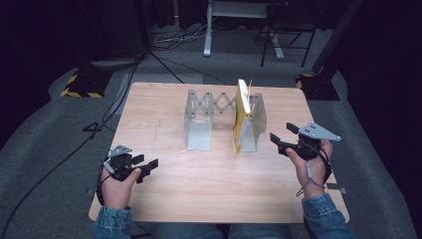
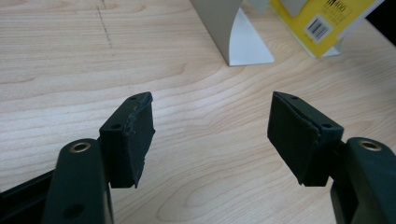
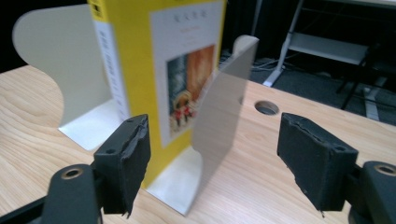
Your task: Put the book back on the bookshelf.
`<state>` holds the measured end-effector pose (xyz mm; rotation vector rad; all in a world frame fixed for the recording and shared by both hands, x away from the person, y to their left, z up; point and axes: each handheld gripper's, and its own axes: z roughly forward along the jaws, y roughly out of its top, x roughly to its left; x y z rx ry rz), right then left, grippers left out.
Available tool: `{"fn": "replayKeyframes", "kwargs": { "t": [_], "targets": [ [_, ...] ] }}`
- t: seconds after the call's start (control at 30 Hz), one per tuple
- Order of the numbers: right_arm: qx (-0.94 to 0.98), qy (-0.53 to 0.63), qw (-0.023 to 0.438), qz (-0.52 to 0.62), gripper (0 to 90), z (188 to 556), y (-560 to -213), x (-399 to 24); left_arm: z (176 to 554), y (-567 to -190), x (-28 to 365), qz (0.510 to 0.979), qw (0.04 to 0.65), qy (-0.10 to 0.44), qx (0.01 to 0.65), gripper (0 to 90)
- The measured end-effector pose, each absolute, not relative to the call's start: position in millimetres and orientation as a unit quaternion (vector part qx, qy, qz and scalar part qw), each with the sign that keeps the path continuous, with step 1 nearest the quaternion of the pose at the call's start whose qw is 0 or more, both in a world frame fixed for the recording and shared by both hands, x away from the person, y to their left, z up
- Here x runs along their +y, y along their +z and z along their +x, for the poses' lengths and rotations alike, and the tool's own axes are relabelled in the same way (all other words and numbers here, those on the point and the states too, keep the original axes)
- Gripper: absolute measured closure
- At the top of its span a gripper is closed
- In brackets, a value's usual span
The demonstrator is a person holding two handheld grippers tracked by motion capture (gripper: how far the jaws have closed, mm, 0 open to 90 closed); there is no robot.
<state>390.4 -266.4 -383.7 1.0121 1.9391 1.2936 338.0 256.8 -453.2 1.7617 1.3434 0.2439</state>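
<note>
While a yellow paperback book (image 1: 242, 115) stands upright in the extendable grey metal rack (image 1: 209, 119) mid-table, the empty, wide-open right gripper (image 1: 281, 135) sits nearer than the open, empty left gripper (image 1: 147, 166).

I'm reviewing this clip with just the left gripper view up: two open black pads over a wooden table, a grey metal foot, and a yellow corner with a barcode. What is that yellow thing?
Observer: A yellow book standing upright at the right end of an expandable metal book rack.
Operator: Is anything holding it?
Observer: No. The right gripper is open beside the rack, apart from the book.
Operator: What's on the book's cover?
Observer: In the right gripper view, a white panel with a picture on the yellow cover; the print is too blurred to read.
</note>
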Motion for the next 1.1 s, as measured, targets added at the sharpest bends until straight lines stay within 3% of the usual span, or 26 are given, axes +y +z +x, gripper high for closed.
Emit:
{"fn": "replayKeyframes", "kwargs": {
  "t": [0.53, 1.1],
  "targets": [
    [0.734, 0.442, 0.279, 0.434, 23.9, 394.9, -413.2, -323.6, 340.7, -471.5, 275.0, 0.725, 0.389, 0.126, 0.555, 29.6],
    [0.758, 0.376, 0.234, 0.479, 19.7, 403.8, -471.9, -361.9, 344.8, -495.3, 281.7, 0.746, 0.353, 0.141, 0.547, 27.2]
  ]
}}
